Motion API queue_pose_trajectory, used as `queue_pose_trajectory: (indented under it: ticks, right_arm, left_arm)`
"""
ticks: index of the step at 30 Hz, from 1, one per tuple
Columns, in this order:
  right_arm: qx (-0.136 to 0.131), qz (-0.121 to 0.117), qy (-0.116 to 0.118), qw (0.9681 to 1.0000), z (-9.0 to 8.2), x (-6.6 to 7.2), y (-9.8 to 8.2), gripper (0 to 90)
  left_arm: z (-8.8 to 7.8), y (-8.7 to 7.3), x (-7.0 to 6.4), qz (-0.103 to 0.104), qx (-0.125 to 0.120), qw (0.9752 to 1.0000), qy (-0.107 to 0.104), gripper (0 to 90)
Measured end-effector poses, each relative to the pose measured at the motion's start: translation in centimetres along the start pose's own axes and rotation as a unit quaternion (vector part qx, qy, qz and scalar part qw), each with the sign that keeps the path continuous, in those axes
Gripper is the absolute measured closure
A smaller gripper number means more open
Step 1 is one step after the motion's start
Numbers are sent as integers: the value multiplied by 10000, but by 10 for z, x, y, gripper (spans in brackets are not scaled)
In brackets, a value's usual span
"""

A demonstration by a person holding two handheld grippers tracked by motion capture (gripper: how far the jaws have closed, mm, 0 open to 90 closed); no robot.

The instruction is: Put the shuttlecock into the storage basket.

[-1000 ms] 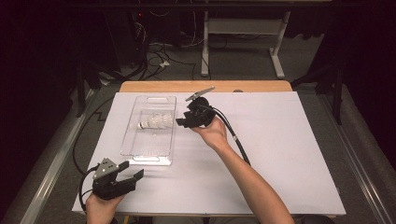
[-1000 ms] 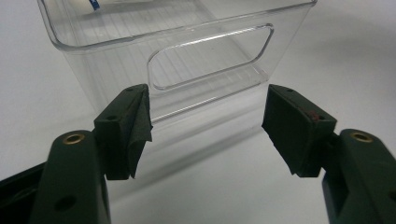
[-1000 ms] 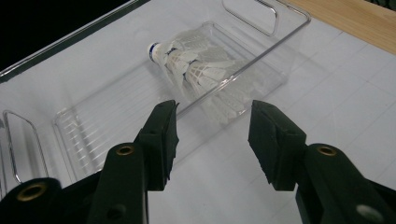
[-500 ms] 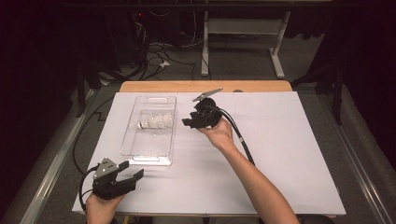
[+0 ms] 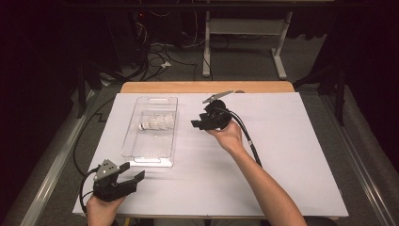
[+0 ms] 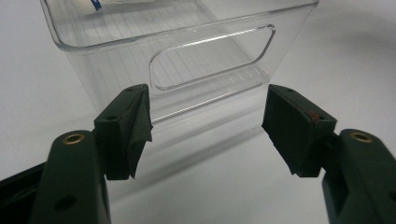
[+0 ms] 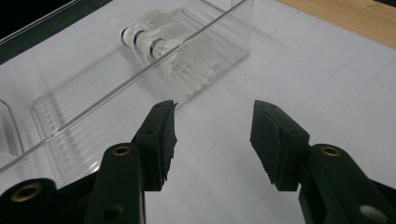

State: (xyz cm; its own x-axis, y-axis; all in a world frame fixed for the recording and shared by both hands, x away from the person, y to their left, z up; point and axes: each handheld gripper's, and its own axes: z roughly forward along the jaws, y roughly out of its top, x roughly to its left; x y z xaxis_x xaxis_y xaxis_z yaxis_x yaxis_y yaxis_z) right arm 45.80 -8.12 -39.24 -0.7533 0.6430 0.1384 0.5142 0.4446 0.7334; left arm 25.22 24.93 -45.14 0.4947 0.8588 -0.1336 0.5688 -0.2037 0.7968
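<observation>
While reaching with the right gripper (image 5: 203,123), jaws apart and empty, toward the shuttlecocks (image 5: 157,123) in the clear bin (image 5: 141,157) left of middle, could bump its wall and push it away.

You are drawing your right gripper (image 5: 200,124) away from the clear plastic rectangular tray (image 5: 136,147), sliding it rightward across the white paper-covered table (image 5: 301,155), so the gap between its black jaws and the tray's long wall is widening. Its jaws have just been opening a little further, with nothing between them. Your right hand (image 5: 229,135) and forearm are shifting right along with it.
</observation>
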Motion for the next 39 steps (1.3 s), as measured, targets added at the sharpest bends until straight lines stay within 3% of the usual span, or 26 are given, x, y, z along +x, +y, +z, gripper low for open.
queue_pose_trajectory:
  ticks: [39]
  right_arm:
    - [-60, 206, -224, 9995, -32, -24, -35, 495]
  left_arm:
    - [0, 0, 0, -19, -12, 10000, 9, 333]
